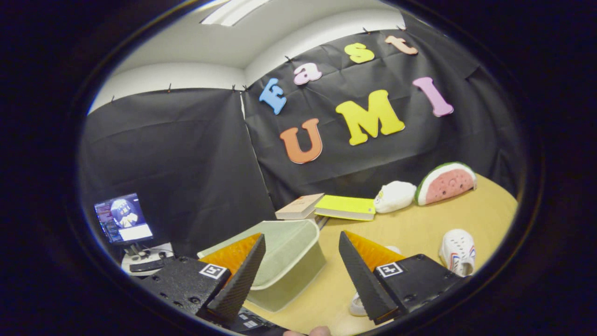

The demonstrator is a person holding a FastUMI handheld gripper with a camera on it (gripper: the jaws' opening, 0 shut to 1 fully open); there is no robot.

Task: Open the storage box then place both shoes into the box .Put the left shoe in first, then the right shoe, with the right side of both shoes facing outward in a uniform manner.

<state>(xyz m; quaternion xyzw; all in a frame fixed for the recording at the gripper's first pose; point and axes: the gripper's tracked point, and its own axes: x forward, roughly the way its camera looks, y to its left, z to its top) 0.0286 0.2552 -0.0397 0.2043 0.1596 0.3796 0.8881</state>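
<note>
The gripper [298, 261] is held wide open above the surface [419, 224], with nothing between its fingers. The storage box [289, 252], pale green and with its lid shut, is seen just ahead of the left finger, at the surface's edge. One white shoe [458, 249] lies beyond the right finger; the second shoe [358, 305] is mostly hidden under that finger. Two books [326, 206], a white plush toy [395, 196] and a watermelon-shaped cushion [445, 183] are lined up along the wall. A monitor [122, 218] is seen off the surface, to the left.
</note>
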